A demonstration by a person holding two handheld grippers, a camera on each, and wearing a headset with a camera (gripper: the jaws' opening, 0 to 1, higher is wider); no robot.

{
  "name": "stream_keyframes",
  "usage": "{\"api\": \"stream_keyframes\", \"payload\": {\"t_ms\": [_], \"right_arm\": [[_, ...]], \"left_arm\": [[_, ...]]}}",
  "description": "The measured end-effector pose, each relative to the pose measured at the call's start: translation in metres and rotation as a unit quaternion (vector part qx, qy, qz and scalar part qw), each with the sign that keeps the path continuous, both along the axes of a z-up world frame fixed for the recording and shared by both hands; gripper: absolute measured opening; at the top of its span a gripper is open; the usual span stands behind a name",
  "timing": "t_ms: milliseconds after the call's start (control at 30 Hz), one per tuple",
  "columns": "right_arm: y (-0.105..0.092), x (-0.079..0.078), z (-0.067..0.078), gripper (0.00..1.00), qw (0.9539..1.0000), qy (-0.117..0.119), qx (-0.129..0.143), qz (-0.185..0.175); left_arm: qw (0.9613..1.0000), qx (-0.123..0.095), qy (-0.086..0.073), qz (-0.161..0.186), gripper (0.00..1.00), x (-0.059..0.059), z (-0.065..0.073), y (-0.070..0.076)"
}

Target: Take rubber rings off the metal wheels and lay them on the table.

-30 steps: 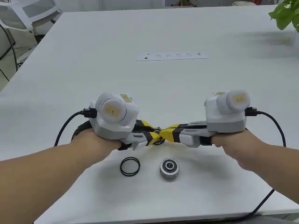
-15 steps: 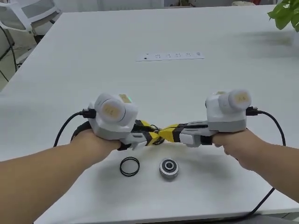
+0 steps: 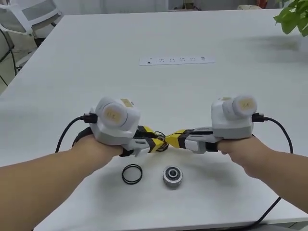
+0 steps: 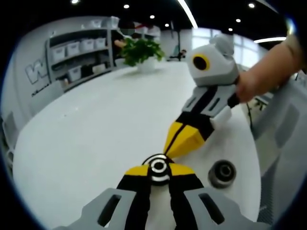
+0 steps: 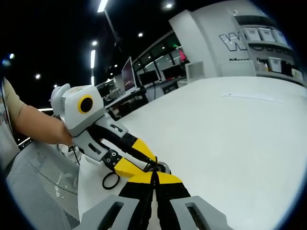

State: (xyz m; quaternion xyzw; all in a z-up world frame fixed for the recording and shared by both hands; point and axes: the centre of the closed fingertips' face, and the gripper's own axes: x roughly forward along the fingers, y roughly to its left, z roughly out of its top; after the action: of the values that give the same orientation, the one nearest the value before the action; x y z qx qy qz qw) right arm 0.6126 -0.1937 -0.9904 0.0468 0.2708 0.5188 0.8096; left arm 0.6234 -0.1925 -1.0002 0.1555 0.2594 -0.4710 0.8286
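Down front on the table (image 3: 226, 48): loose ring (image 3: 132, 173) beside bare wheel (image 3: 172, 175), not touching. Just beyond, mid-air: left gripper (image 3: 154, 143) clamped on held wheel (image 4: 158, 167), right gripper (image 5: 153, 176) pinched tight at its rim. Brace left, peel outward evenly, no jerking.

We see a broad white table (image 3: 72, 72), a white mesh chair (image 3: 29, 17) past one corner, a green leafy plant (image 3: 292, 19) opposite.
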Motion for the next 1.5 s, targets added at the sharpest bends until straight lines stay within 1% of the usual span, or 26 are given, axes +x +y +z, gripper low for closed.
{"api": "stream_keyframes", "payload": {"t_ms": [33,67,200,433,500,533,600,700,767,967,1000,1133,1167,1267,1433,1500], "right_arm": [[-0.001,0.001,-0.001,0.0,1.0,0.0,-0.001,0.0],[-0.001,0.001,0.0,0.0,1.0,0.0,0.0,0.0],[-0.001,0.001,0.002,0.0,1.0,0.001,0.003,0.0],[-0.001,0.003,0.005,0.0,1.0,0.0,0.009,-0.002],[0.0,0.002,0.008,0.0,0.9999,-0.001,0.012,-0.002],[-0.001,0.003,0.009,0.0,0.9999,-0.001,0.014,-0.003],[-0.001,0.003,0.012,0.0,0.9998,-0.002,0.017,-0.006],[-0.003,0.005,0.011,0.0,0.9998,-0.002,0.019,-0.009],[-0.004,0.006,0.012,0.0,0.9997,-0.001,0.022,-0.011],[-0.003,0.003,0.019,0.0,0.9995,-0.001,0.03,-0.012],[-0.002,0.002,0.021,0.0,0.9995,-0.002,0.031,-0.011],[0.0,-0.001,0.027,0.0,0.9993,-0.004,0.038,-0.007],[0.001,-0.002,0.03,0.0,0.9992,-0.005,0.04,-0.006],[0.002,-0.003,0.034,0.0,0.999,-0.012,0.043,-0.004],[0.006,-0.007,0.039,0.0,0.9987,-0.011,0.049,0.003],[0.008,-0.009,0.041,0.0,0.9986,-0.011,0.052,0.007]], "left_arm": [[1.0,-0.002,0.002,-0.005,0.18,-0.002,0.0,-0.001],[1.0,0.002,-0.001,-0.009,0.19,-0.002,0.0,0.0],[0.9999,0.007,-0.002,-0.015,0.22,-0.006,0.001,0.002],[0.9998,-0.006,-0.009,-0.019,0.25,-0.008,0.013,0.005],[0.9996,-0.009,-0.013,-0.021,0.28,-0.009,0.017,0.006],[0.9995,-0.013,-0.014,-0.025,0.31,-0.01,0.019,0.007],[0.9992,-0.015,-0.022,-0.029,0.33,-0.013,0.025,0.007],[0.9991,-0.021,-0.025,-0.028,0.34,-0.017,0.031,0.009],[0.9989,-0.027,-0.027,-0.027,0.35,-0.019,0.037,0.009],[0.9984,-0.034,-0.033,-0.033,0.43,-0.026,0.046,0.011],[0.9983,-0.035,-0.033,-0.032,0.43,-0.024,0.045,0.014],[0.9979,-0.042,-0.038,-0.03,0.46,-0.026,0.052,0.019],[0.9977,-0.048,-0.038,-0.028,0.47,-0.027,0.055,0.021],[0.9976,-0.051,-0.039,-0.025,0.49,-0.03,0.059,0.027],[0.9972,-0.058,-0.043,-0.02,0.53,-0.036,0.067,0.036],[0.9968,-0.064,-0.044,-0.018,0.54,-0.039,0.072,0.039]]}}
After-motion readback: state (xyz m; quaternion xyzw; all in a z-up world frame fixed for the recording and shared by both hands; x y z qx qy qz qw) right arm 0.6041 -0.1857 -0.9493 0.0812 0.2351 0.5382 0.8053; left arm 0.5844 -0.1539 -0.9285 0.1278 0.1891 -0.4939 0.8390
